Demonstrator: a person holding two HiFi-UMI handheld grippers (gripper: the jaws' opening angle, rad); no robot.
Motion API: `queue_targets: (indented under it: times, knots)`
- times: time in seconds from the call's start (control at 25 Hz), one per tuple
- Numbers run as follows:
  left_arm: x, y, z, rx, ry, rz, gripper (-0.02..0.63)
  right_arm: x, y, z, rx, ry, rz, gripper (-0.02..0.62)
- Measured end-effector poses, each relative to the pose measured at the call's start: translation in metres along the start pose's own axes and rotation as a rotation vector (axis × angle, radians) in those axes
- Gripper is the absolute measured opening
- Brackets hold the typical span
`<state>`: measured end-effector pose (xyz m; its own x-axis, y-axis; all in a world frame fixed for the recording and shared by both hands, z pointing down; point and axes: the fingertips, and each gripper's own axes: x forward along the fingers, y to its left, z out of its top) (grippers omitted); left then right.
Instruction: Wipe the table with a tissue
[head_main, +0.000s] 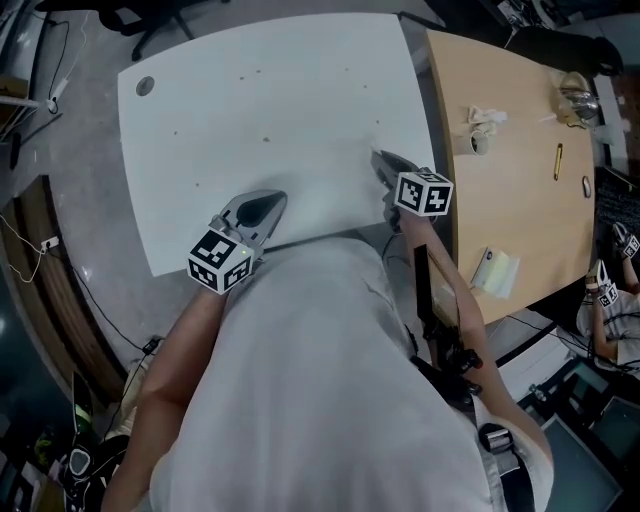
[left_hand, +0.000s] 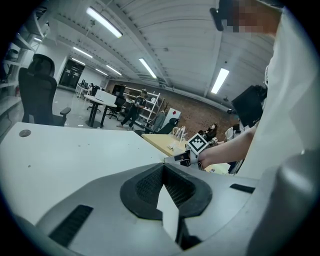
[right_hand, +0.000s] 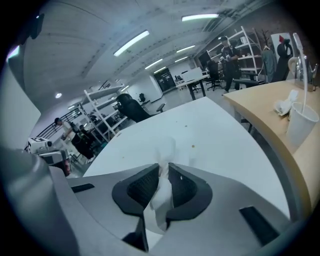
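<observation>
The tissue (right_hand: 161, 192) is pinched between the jaws of the right gripper (right_hand: 161, 172), a white strip running down the slot between the two black pads with a fuzzy bit poking out past the tips. In the head view that gripper (head_main: 381, 160) sits over the near right part of the white table (head_main: 260, 100), close to its right edge, and whether the tissue is actually touching the surface can't be made out. The left gripper (left_hand: 162, 167) has its jaws together at the tips with nothing clearly caught in them (a pale wedge shows in the gap behind the pads, can't tell what it is). It's over the near edge of the same table (head_main: 272, 200), well apart from the right one, and both marker cubes are close to the person's white shirt. A few small brown specks (head_main: 266, 138) are scattered across the tabletop and there's a grey round cap (head_main: 146, 86) in the far left corner. Just beside it on the right is a wooden table (head_main: 520, 200) with a paper cup (right_hand: 301, 122), a crumpled tissue (head_main: 487, 118), a yellow pen (head_main: 558, 160) and a pale yellow pad (head_main: 495, 270) near its front edge
</observation>
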<state>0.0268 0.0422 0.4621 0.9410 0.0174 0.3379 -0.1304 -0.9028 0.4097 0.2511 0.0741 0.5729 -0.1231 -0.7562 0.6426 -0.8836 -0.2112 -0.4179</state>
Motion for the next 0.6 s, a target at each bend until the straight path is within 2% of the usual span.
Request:
queue_targets:
  times: [0.4, 0.6]
  knots:
    - [0.018, -0.003, 0.007, -0.027, 0.008, 0.062, 0.005, 0.022, -0.062, 0.042, -0.049, 0.022, -0.064, 0.061]
    - [0.018, 0.001, -0.001, -0.057, 0.022, 0.099, 0.005, 0.043, -0.076, 0.053, -0.133, 0.068, -0.092, 0.061]
